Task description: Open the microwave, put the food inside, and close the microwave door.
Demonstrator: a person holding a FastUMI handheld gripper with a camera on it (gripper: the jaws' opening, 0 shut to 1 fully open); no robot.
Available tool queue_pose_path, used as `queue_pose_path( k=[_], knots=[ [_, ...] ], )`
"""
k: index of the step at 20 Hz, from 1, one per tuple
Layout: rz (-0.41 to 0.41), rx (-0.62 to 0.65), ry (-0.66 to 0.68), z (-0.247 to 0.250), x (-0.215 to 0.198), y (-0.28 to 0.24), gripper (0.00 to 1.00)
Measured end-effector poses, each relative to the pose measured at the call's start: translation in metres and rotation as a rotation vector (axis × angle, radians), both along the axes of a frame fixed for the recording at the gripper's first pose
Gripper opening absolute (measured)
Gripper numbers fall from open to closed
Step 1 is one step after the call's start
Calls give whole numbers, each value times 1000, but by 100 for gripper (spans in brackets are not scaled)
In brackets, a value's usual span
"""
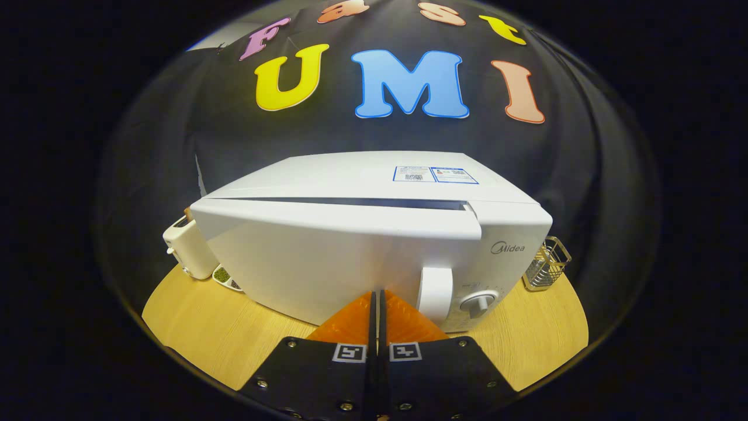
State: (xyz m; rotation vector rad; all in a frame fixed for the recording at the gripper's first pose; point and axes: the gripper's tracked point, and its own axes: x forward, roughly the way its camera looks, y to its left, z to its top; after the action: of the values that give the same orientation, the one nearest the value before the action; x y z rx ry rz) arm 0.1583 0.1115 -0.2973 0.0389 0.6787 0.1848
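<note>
While the gripper (377,292) points level and straight ahead at a white microwave (374,234), its jaws are pressed together with only a hairline seam between them, and nothing is held in them. Their tips sit right at the lower front of the microwave door (327,257), touching it or very nearly so; contact cannot be confirmed.

The microwave stands on a round light-wood table (198,327) and spreads wide just beyond the jaws. Its door is slightly ajar: a dark narrow gap runs along the top edge between the door and the body, widest on the side to the left of the jaws. Just to the right of the jaw tips is the door's white vertical handle (435,294), and beside that a round control knob (478,304) on the panel. Two stickers (435,174) lie on the microwave's top, toward the right.

To the far left of the jaws, beside the microwave, stands a small cream-coloured appliance (187,248), with a shallow dish of green bits (225,276) next to it on the table. To the far right, behind the microwave's corner, is a wire basket (546,266). Black cloth hangs as the wall behind everything.
</note>
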Motion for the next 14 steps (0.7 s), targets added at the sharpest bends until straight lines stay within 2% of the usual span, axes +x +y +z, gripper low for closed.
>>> queue_pose_path(
  k=[5,10,14],
  knots=[
    [-6,-48,-10,-4,1,1,0],
    [-80,29,19,-8,14,-2,0],
    [-73,-29,-28,3,11,-3,0]
  ],
)
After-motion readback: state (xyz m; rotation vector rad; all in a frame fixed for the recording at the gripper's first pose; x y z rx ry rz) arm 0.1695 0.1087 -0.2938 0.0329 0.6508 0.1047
